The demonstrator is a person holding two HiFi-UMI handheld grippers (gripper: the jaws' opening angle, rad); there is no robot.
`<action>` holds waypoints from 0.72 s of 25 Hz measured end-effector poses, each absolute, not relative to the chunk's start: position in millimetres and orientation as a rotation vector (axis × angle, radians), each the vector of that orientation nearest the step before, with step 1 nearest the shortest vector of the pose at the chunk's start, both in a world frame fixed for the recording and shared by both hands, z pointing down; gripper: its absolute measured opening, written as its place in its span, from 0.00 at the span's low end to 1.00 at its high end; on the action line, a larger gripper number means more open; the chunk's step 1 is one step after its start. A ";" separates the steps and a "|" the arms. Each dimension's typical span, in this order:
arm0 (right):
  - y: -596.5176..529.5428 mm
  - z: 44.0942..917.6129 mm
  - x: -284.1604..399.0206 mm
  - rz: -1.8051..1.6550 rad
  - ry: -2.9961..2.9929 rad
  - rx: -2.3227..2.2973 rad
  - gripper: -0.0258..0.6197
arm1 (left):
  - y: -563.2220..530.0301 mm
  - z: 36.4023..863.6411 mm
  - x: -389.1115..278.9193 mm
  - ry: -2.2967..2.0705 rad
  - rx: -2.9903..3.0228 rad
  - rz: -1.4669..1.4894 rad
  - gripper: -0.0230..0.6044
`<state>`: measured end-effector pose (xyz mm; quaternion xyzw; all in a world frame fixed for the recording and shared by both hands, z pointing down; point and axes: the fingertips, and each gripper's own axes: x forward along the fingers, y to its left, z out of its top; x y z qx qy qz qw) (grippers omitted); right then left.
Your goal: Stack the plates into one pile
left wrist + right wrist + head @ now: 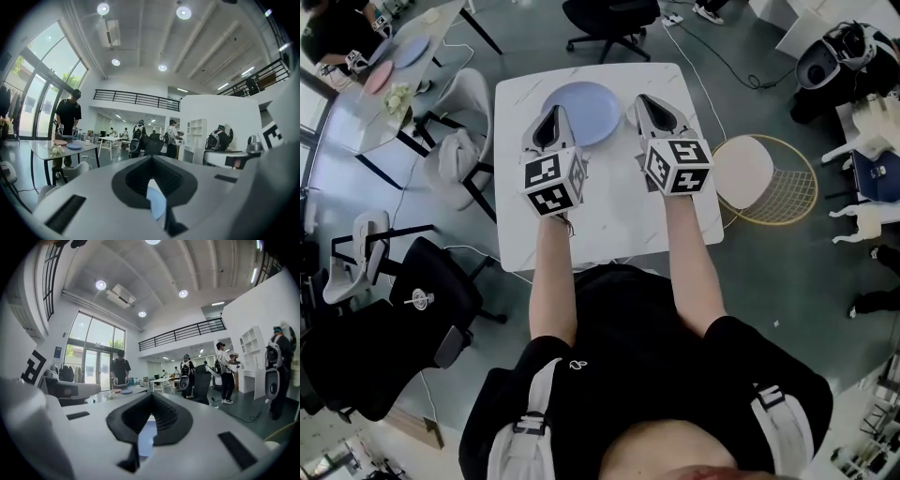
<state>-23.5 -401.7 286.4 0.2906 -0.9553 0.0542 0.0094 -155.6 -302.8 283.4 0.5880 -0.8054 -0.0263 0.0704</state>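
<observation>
- Left gripper point(554, 114) and right gripper point(645, 103) from the head view: both are clenched tight and carrying nothing. They point at the blue plate point(586, 112) on the far half of the white table point(609, 230). The left tip sits over the plate's left rim, and the right tip is just beside its right rim.
- Same view, and here's the count: that blue disc is the only plate spot on this table, with no loose plate anywhere else on the top. From straight above I can't tell whether it's one plate or several nested together.
- Over to the left gripper view: the left gripper point(152, 161) has its jaws pressed together with nothing between them. A sliver of the blue plate point(157, 205) peeks through the gap low down.
- Right gripper view now, and it's the same story: the right gripper point(151, 398) is closed and empty, with a strip of the blue plate point(143, 439) showing beneath it.
- My read is that the piling looks finished or very nearly so. With everything in one spot and both grippers empty, at most a small nudge to square the pile and backing both grippers away remain.
</observation>
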 end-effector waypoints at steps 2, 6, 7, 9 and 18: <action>-401.9 286.6 -22.3 0.173 -2.984 0.912 0.05 | -303.9 284.0 -154.9 -2.413 1.776 -0.079 0.06; -402.1 287.1 -19.3 0.170 -2.979 0.933 0.05 | -305.3 286.3 -153.6 -2.397 1.789 -0.063 0.06; -401.4 286.1 -19.7 0.166 -2.980 0.937 0.05 | -305.2 286.1 -154.4 -2.394 1.792 -0.063 0.06; -399.4 284.5 -22.6 0.153 -2.984 0.936 0.05 | -304.1 286.0 -157.2 -2.389 1.794 -0.071 0.06; -394.3 290.0 -28.9 0.138 -2.969 0.935 0.05 | -300.9 294.0 -163.1 -2.362 1.794 -0.081 0.06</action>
